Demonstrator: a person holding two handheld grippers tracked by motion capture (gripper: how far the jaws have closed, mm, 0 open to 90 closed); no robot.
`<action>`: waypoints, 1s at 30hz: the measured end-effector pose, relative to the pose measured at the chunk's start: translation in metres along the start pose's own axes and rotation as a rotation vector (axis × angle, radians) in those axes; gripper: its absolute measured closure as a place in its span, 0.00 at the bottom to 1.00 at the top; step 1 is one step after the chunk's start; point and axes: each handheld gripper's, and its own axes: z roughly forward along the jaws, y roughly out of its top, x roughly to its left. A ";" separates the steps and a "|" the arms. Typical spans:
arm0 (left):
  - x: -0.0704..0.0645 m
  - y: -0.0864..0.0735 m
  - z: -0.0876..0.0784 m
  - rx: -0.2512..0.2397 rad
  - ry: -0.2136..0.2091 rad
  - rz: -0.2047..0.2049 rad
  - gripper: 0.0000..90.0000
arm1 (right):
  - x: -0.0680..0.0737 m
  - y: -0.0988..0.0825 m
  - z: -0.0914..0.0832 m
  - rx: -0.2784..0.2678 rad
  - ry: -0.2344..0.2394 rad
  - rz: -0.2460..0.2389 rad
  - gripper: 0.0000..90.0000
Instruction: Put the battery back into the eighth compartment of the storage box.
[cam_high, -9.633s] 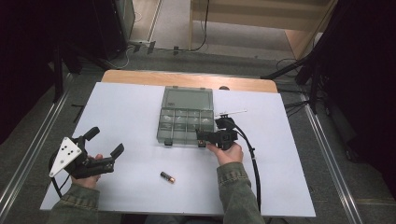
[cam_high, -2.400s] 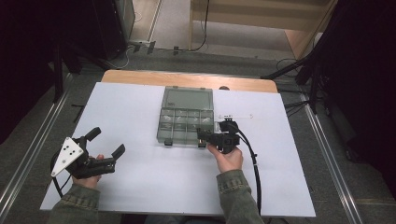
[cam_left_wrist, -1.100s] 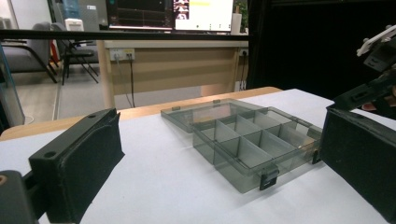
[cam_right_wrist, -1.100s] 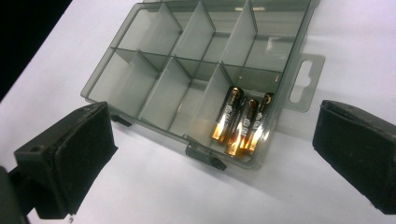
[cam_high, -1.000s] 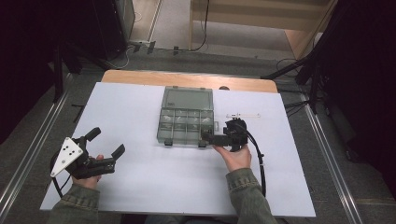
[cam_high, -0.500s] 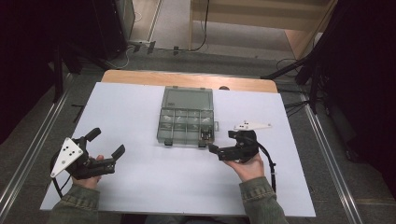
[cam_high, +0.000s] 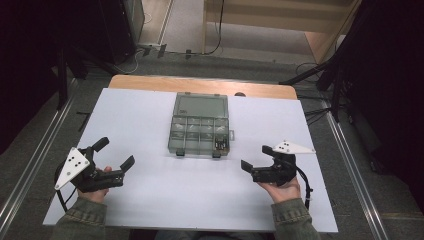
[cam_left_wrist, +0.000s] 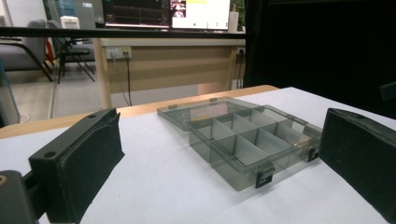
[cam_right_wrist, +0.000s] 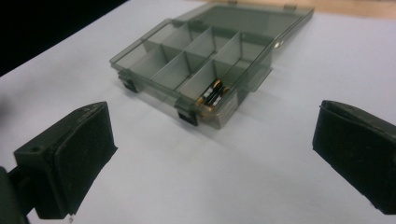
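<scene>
Organizer box: a smoke-grey clear plastic organizer box (cam_high: 201, 129) is seen open on the white table (cam_high: 150, 200), at mid-table toward the far edge, its lid (cam_high: 201, 104) laid back flat on the far side.
Compartments: the tray is divided into two rows of cells; the exact count cannot be told from the high view.
Contents: batteries (cam_right_wrist: 211, 94) are seen in the near corner cell at the person's right end of the tray; two appear to lie side by side, though the number is not certain. The other cells look bare.
Battery axis: in the right gripper view the long axis is laid roughly along the cell's length, running from the near wall toward the far row; which end is positive cannot be told.
Latches: two dark latches (cam_right_wrist: 187, 115) are noted on the tray's near wall.
Left gripper: the left gripper (cam_high: 116, 156) is held low near the table's near left corner, well apart from the box, jaws spread wide, nothing between them, nothing touched.
Right gripper: the right gripper (cam_high: 256, 157) is held to the right of the box and nearer the person, close to the battery corner but apart from it; jaws spread wide, nothing gripped.
</scene>
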 end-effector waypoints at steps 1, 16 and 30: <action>0.000 0.000 0.000 0.000 -0.001 0.001 0.00 | -0.001 -0.003 -0.003 -0.017 -0.006 -0.009 0.00; -0.001 0.000 -0.002 0.009 -0.005 0.005 0.00 | -0.023 -0.032 -0.031 -0.193 -0.064 -0.031 0.00; -0.003 -0.002 -0.002 0.024 -0.006 0.016 0.00 | -0.042 -0.059 -0.062 -0.371 -0.115 -0.019 0.00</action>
